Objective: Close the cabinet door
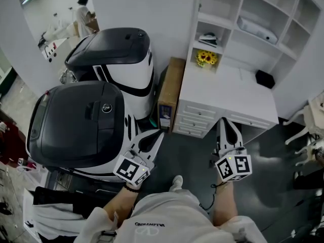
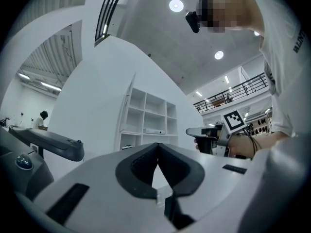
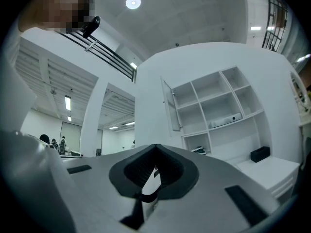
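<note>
Right gripper view, white cabinet door (image 3: 171, 106) ajar, left gripper (image 2: 157, 147), right gripper (image 3: 156, 148) closed, empty

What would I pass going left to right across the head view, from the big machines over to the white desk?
Dark-lidded white machine → brown box → yellow sunflowers → small black box.

Cool, even indoor light falls from round ceiling lamps (image 2: 176, 5). The white cabinet (image 1: 238, 6) looks bright, the floor (image 1: 197, 153) dim. Both gripper views bulge and darken at their edges; nearest surfaces blur.
</note>
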The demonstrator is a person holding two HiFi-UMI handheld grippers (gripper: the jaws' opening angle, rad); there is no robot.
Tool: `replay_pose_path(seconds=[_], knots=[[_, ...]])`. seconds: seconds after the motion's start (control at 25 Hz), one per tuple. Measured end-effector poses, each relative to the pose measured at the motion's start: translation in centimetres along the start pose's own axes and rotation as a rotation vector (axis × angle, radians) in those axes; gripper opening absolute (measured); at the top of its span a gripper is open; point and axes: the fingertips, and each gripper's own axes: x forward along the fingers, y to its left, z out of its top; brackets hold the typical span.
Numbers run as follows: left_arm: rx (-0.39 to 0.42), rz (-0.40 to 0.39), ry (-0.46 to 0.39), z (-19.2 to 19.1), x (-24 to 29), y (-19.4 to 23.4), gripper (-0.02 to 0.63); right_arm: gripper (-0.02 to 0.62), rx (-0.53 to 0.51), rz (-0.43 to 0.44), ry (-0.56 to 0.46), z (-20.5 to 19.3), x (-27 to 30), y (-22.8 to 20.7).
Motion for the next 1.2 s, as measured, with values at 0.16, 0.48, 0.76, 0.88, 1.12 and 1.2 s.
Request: replay_pose_path(seconds=[0.16, 0.48, 0.76, 0.88, 1.12, 1.2], knots=[[0.015, 0.018, -0.012, 0.0, 4.4, 1.1, 0.003, 0.011, -0.005, 0.028, -0.002, 0.4, 3.1, -3.1], [0.037, 0.070, -0.040, 0.3, 11.8, 2.1, 0.003, 0.011, -0.007, 0.102, -0.011, 1.2, 7.6, -8.6], [0.041, 0.088, -0.027, -0.2, 15.0, 2.5, 0.003, 0.011, 0.008, 0.125, -0.002, 0.7, 9.8, -11.1], [0.042, 0.088, -0.024, -0.5, 15.9, 3.2, 0.003, 0.011, 0.010, 0.132, 0.002, 0.3, 10.8, -11.5], [0.049, 0.077, -0.056, -0.8, 18.6, 6.1, 0.003, 0.011, -0.010, 0.150, -0.027, 0.8, 13.6, -11.8], [0.047, 0.072, -0.075, -0.6, 19.9, 7.5, 0.003, 0.011, -0.014, 0.154, -0.041, 1.3, 15.1, -12.1]])
